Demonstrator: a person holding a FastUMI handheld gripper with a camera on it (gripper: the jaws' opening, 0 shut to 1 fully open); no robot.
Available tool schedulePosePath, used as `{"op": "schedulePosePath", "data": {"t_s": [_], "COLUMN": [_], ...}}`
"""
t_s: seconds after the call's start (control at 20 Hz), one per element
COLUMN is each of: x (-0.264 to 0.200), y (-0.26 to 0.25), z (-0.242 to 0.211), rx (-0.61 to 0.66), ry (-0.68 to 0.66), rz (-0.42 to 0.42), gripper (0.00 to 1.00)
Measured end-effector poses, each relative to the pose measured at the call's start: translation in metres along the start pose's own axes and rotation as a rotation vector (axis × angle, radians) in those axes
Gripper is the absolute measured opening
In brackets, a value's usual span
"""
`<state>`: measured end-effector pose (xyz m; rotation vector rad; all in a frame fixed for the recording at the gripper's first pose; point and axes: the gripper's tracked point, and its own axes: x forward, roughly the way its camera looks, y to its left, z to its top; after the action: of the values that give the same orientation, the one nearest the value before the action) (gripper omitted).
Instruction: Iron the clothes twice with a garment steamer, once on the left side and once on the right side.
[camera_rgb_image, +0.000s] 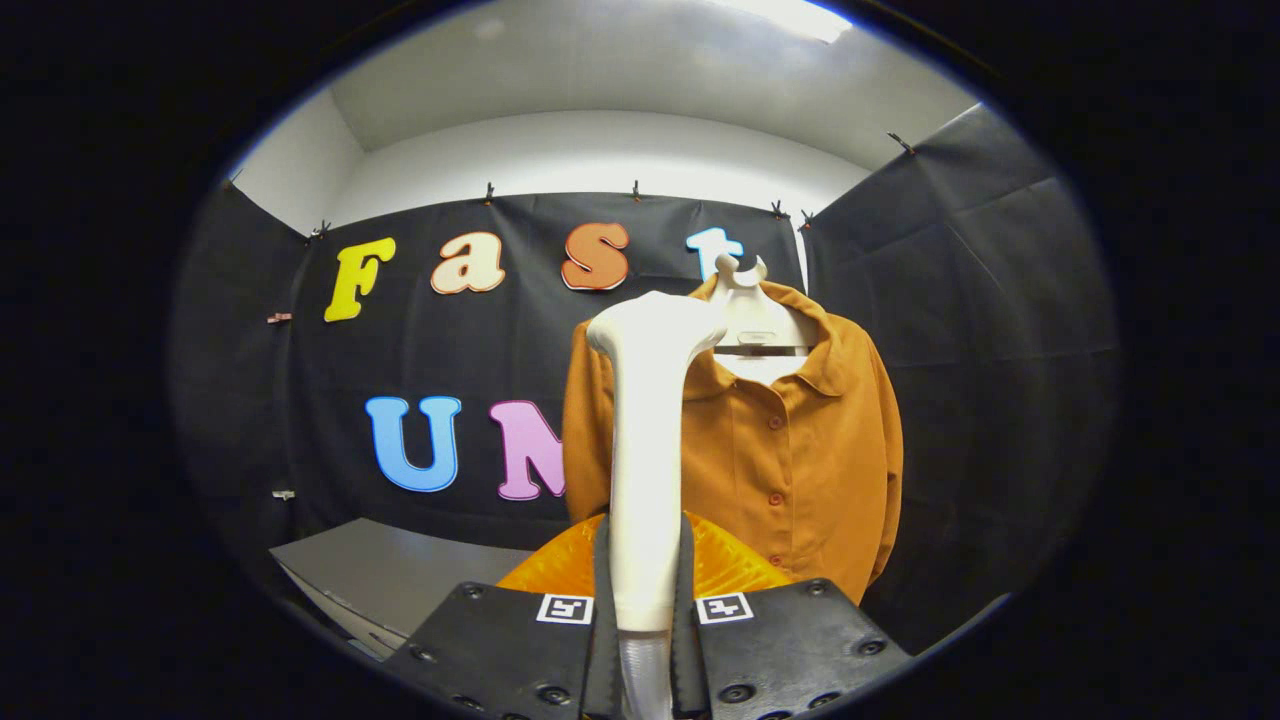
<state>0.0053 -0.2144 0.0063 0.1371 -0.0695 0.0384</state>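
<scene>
1. Gripper (645, 590): fingers closed narrow on the handle of the garment steamer (645, 440), one pressing each side. Grip sits low on the handle, judged to leave the head free to reach the cloth.
2. Steamer held upright, head at top, angled toward the right, toward the shirt's collar. Contact between head and cloth cannot be told.
3. Orange button-up shirt (790, 450) hanging on a pale hanger (755, 325) against the black booth wall (960, 300); hung straight, buttoned, front facing the fingers, judged so placed for vertical passes.
4. Shirt lies beyond the fingers and slightly to their right; steamer handle overlaps its left sleeve area.
5. Grey table surface (390, 570) low, left of the fingers.
6. Orange object (725, 565) just behind the fingers, identity unclear.
7. Stage judged: steamer in hand, passes pending or under way.
</scene>
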Motion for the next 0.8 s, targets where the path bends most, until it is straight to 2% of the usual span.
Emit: {"op": "schedulePosePath", "data": {"t_s": [0.35,0.8], "x": [0.027,0.014], "y": [-0.026,-0.035], "z": [-0.057,-0.131], "rx": [-0.008,0.001], "ry": [0.055,0.171], "rz": [0.019,0.043], "gripper": [0.23,0.23]}}
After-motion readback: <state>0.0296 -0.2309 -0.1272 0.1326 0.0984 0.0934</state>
